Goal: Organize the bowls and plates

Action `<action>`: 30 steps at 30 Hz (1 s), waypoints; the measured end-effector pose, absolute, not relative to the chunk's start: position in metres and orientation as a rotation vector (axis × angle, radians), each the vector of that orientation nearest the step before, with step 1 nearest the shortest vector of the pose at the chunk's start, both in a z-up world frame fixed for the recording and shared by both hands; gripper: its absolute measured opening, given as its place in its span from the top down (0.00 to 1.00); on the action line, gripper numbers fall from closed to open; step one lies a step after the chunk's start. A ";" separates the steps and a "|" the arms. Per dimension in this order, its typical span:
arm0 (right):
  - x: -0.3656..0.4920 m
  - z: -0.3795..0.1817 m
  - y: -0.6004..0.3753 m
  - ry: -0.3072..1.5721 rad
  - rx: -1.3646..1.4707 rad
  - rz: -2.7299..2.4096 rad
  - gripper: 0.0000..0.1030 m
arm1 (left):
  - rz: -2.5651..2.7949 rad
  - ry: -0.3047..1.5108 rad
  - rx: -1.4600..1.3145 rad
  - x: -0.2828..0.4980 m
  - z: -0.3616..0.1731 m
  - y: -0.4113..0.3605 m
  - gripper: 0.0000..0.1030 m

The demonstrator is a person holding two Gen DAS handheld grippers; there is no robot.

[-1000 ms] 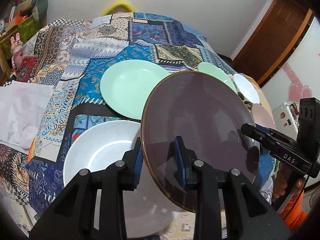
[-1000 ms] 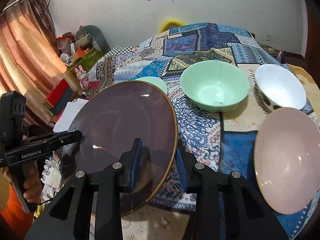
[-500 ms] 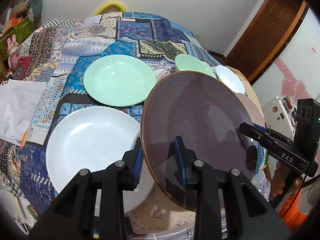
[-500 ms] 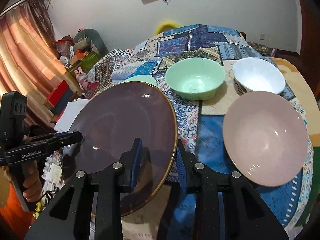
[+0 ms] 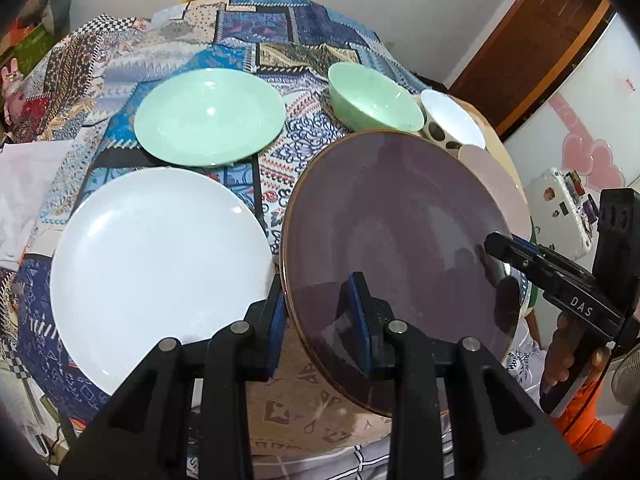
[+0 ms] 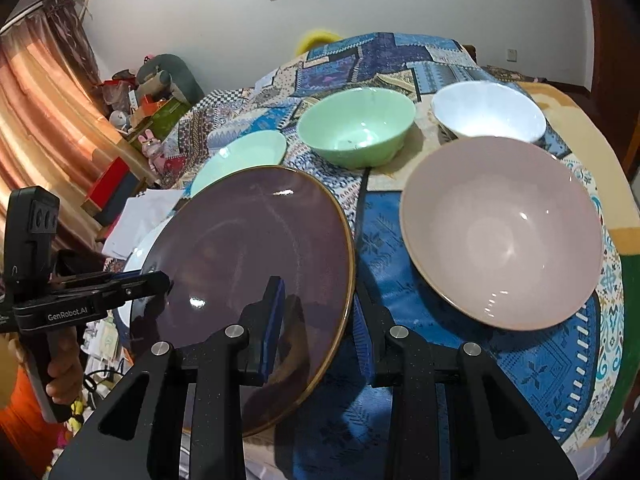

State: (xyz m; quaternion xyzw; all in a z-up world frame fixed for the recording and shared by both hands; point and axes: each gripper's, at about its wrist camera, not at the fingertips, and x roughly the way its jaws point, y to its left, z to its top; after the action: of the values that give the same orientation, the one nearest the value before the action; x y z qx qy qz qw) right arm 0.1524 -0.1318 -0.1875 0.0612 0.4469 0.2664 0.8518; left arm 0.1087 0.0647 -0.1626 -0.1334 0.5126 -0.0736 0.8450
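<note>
A dark purple plate (image 5: 396, 240) (image 6: 256, 256) with a gold rim hangs tilted above the near table edge, held from both sides. My left gripper (image 5: 320, 312) is shut on its left rim; my right gripper (image 6: 320, 320) is shut on its right rim. To its left, a large white plate (image 5: 156, 256) lies on the patterned cloth, with a mint green plate (image 5: 208, 116) behind it. To its right sits a pink bowl (image 6: 504, 232); a mint green bowl (image 6: 356, 128) and a white bowl (image 6: 488, 112) stand farther back.
The round table (image 6: 400, 64) is covered by a patchwork cloth. White paper (image 5: 24, 184) lies at its left edge. A hand grips each gripper handle at the near corners. Clutter and a curtain (image 6: 44, 120) stand at the left, a wooden door (image 5: 532, 40) at the right.
Both grippers have drawn back toward the near table edge with the purple plate between them. The white plate and the pink bowl now show in full.
</note>
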 end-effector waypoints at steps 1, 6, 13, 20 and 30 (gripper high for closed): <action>0.152 -0.190 -0.133 0.946 0.129 0.559 0.71 | -0.155 1.085 -0.280 0.108 -0.164 0.063 0.71; 0.155 -0.207 -0.137 0.991 0.135 0.554 0.71 | -0.156 1.114 -0.276 0.112 -0.176 0.057 0.71; 0.159 -0.223 -0.144 1.031 0.138 0.534 0.71 | -0.158 1.164 -0.268 0.119 -0.197 0.052 0.71; 0.157 -0.222 -0.146 1.011 0.067 0.507 0.71 | -0.166 1.168 -0.245 0.128 -0.207 0.044 0.71; 0.150 -0.209 -0.154 0.974 0.026 0.449 0.71 | -0.124 1.098 -0.214 0.118 -0.192 0.051 0.71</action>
State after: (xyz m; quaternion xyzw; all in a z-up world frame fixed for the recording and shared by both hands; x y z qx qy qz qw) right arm 0.1504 -0.1545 -0.2094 0.0126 0.4640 0.2140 0.8595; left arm 0.1179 0.0506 -0.1922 -0.1012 0.5203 -0.0589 0.8459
